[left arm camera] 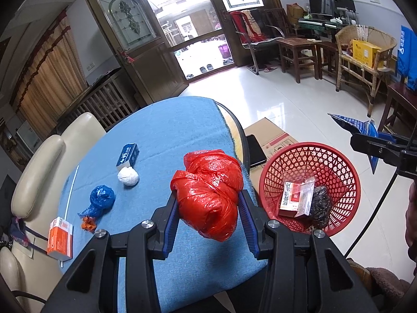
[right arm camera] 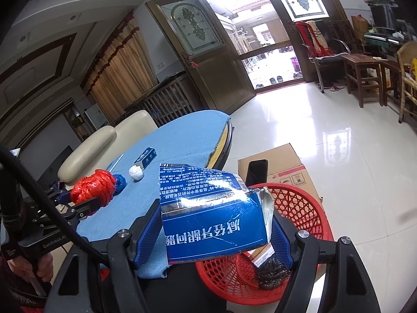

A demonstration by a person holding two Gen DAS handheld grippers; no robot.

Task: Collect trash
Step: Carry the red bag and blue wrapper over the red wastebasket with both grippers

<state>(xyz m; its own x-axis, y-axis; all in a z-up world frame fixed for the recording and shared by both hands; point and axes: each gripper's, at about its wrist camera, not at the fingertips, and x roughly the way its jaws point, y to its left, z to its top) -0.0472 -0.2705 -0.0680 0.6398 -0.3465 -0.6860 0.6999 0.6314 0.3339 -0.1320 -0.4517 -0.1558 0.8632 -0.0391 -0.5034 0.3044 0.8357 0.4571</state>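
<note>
The left hand-held gripper [left arm camera: 208, 208] clamps a crumpled red plastic bag [left arm camera: 209, 193]; the red mesh plastic basket [left arm camera: 311, 156] lies at its three o'clock. The right hand-held gripper [right arm camera: 216, 224], gripping a flattened blue foil carton [right arm camera: 208, 208], is nearer, with the basket just beneath at five o'clock.

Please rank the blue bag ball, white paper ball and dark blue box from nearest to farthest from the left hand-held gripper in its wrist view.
1. Blue bag ball, left of the left hand-held gripper.
2. White paper ball, farther back.
3. Dark blue box, just behind it.

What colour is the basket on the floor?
Red, an open lattice basket; clearest in the left wrist view.
</note>
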